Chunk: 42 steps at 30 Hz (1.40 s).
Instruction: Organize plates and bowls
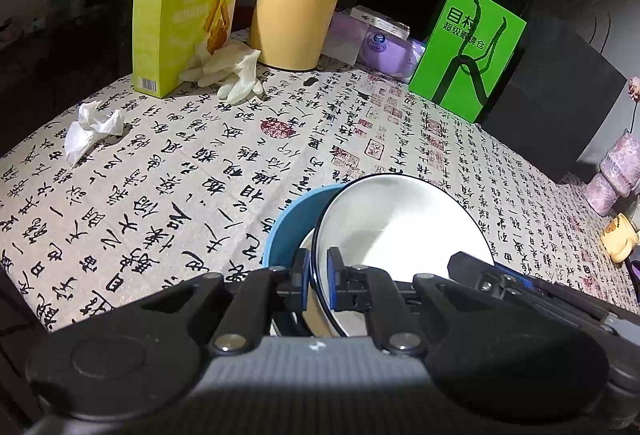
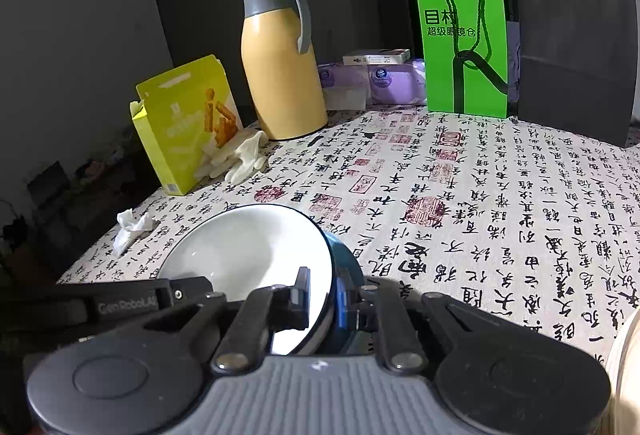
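Each handheld tool is a black two-finger left gripper (image 1: 318, 275) or right gripper (image 2: 324, 295) on a ribbed grey body, with round black hubs either side. Silver screws pin the black linkage arms, blue pads (image 1: 333, 277) line the fingers, and one arm carries pale "Gen Robot.AI" lettering (image 2: 128, 305).

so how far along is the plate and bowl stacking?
Looks done: the white plate leans in the blue bowl, so the dishes are gathered. In hand: left gripper and right gripper are each shut on the plate's rim, opposite sides. Left: seat the plate level and release. No other dishes show on the tablecloth.
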Each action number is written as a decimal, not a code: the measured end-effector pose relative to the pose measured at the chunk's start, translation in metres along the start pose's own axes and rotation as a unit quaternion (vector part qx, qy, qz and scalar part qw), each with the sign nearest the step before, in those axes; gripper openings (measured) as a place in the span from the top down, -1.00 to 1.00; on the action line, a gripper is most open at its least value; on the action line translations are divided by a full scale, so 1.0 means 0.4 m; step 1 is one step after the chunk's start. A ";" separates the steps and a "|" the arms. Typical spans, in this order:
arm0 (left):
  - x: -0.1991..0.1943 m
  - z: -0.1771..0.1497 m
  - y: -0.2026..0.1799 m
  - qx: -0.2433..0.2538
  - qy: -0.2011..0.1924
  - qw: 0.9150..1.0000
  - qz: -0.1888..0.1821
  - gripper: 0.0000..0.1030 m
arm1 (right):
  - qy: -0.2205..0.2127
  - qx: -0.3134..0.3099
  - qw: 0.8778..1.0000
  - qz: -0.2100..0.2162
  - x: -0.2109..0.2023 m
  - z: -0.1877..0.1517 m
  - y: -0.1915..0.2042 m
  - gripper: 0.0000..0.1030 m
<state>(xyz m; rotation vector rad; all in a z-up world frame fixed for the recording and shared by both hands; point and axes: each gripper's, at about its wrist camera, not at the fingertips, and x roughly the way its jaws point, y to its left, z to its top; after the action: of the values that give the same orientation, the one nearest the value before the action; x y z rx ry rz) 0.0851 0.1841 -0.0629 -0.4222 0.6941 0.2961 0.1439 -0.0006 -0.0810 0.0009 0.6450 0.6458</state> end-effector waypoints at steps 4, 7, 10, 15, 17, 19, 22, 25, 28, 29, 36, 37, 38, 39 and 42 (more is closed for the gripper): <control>-0.004 0.003 0.005 -0.006 0.001 1.000 -0.007 0.81 | 0.000 0.004 1.000 0.001 -0.001 -0.002 -0.003 0.84; -0.008 0.005 0.009 -0.012 0.004 1.000 -0.012 0.79 | 0.002 0.010 1.000 0.000 0.004 -0.005 -0.005 0.86; -0.009 0.006 0.009 -0.013 0.007 1.000 -0.012 0.78 | 0.004 0.017 1.000 0.003 0.008 -0.005 -0.010 0.86; -0.014 0.008 0.011 -0.019 0.012 1.000 -0.014 0.78 | 0.004 0.019 1.000 0.003 0.009 -0.005 -0.010 0.87; -0.014 0.009 0.015 -0.023 0.013 0.999 -0.018 0.77 | 0.004 0.022 1.000 0.004 0.010 -0.005 -0.012 0.87; -0.014 0.009 0.020 -0.028 0.013 0.999 -0.022 0.76 | 0.005 0.025 1.000 0.004 0.011 -0.005 -0.013 0.87; -0.016 0.009 0.027 -0.037 0.012 0.999 -0.031 0.74 | 0.007 0.028 1.000 0.007 0.013 -0.005 -0.017 0.87; -0.019 0.008 0.030 -0.041 0.011 0.998 -0.035 0.73 | 0.008 0.032 0.999 0.009 0.014 -0.006 -0.020 0.87; -0.022 0.007 0.035 -0.051 0.012 0.998 -0.037 0.73 | 0.008 0.034 0.999 0.011 0.013 -0.007 -0.021 0.87; -0.024 0.007 0.034 -0.053 0.011 0.998 -0.036 0.73 | 0.008 0.033 0.999 0.011 0.013 -0.008 -0.020 0.87; -0.043 0.013 0.021 -0.041 -0.019 0.999 -0.006 0.76 | 0.006 0.029 1.000 0.011 0.012 -0.008 -0.014 0.84; -0.043 0.016 0.020 -0.039 -0.018 0.999 -0.005 0.76 | 0.007 0.027 1.000 0.008 0.013 -0.009 -0.012 0.84; -0.042 0.017 0.019 -0.037 -0.018 0.999 -0.004 0.78 | 0.007 0.027 1.000 0.008 0.014 -0.009 -0.013 0.84; -0.042 0.017 0.019 -0.037 -0.017 0.999 -0.003 0.78 | 0.008 0.030 0.999 0.010 0.015 -0.009 -0.015 0.84; -0.034 0.016 0.019 -0.038 -0.012 0.999 0.002 0.78 | 0.009 0.031 0.999 0.012 0.016 -0.009 -0.017 0.84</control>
<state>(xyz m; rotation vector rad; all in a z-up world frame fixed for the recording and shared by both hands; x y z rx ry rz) 0.0757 0.1919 -0.0514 -0.4889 0.6613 0.3314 0.1497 -0.0033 -0.0888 0.0605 0.6821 0.6499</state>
